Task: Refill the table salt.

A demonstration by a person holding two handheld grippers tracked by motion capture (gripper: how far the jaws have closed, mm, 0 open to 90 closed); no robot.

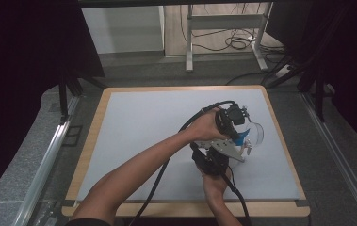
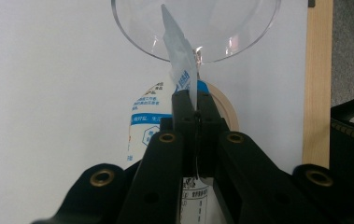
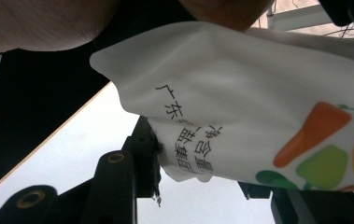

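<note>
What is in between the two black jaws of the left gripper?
In the left gripper view, the left gripper is shut on the thin top edge of a white and blue plastic packet, which pokes up toward a clear round plastic bowl beyond.

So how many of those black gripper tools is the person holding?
2: the left gripper pinches the packet at the clear bowl; the right gripper, nearer the person, holds the same packet.
</note>
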